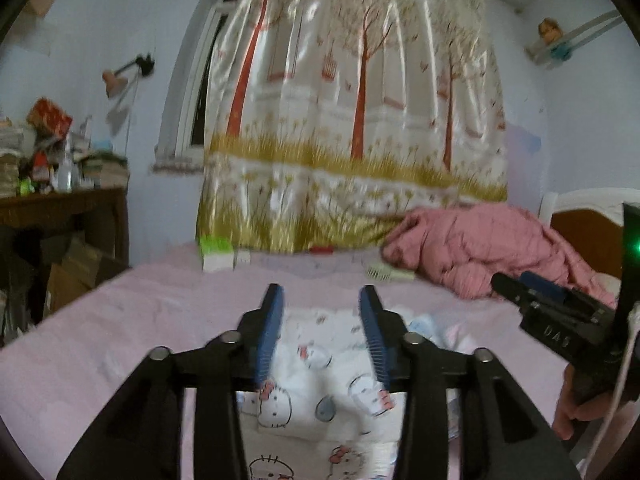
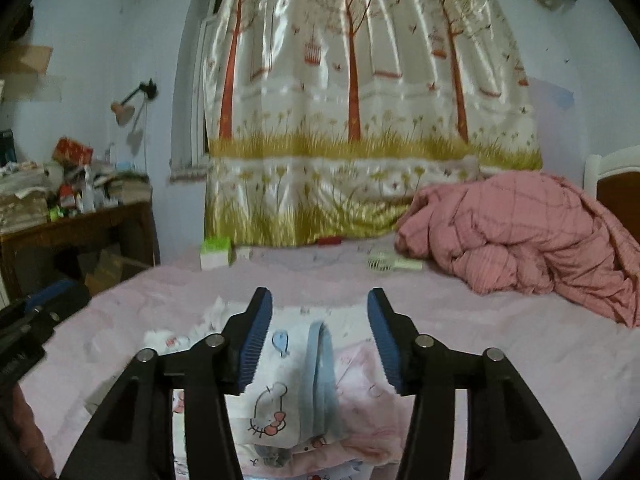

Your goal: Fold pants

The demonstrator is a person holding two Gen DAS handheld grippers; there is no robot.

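1. On the pink bed (image 1: 120,320) lie the white cartoon-print pants (image 1: 320,392), bunched beneath both tools, their blue waistband (image 2: 318,376) showing.
2. The left tongs (image 1: 320,300) hang above the pants, blue pads spread apart, gripping nothing.
3. The right tongs (image 2: 318,300) likewise stand apart over the waistband, empty.
4. A pink quilt (image 2: 520,232) is heaped near the headboard.

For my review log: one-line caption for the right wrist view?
Open right gripper above cartoon-print pants on a pink bed, blanket behind.
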